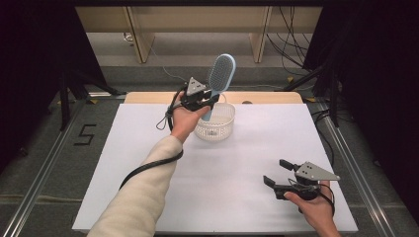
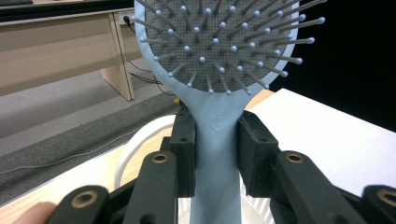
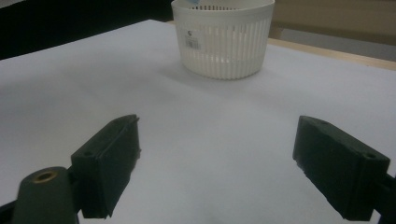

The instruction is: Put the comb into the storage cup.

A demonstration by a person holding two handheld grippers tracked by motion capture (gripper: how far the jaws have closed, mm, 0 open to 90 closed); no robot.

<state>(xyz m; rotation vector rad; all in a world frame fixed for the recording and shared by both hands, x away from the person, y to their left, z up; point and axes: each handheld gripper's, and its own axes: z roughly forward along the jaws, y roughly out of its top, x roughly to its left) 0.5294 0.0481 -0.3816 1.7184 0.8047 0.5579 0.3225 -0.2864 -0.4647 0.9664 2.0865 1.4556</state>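
A light blue hairbrush [image 1: 220, 74] with a grey bristle pad stands upright over a white slotted basket [image 1: 216, 127] at the table's far middle. My left gripper [image 1: 206, 100] is shut on its handle, head up, the handle's end reaching down inside the basket. In the left gripper view both pads clamp the handle [image 2: 215, 154] of the hairbrush, with the bristle head [image 2: 224, 42] above and the basket's rim [image 2: 135, 144] below. My right gripper [image 1: 276, 172] rests near the table's front right, open and holding nothing. In the right gripper view it [image 3: 217, 158] faces the basket [image 3: 224, 39] across bare table.
A white sheet [image 1: 217, 168] covers the table, with a strip of wood [image 1: 267, 97] showing at the far edge. A wooden bench [image 1: 197, 29] and cables lie on the floor beyond. Dark curtains hang on both sides.
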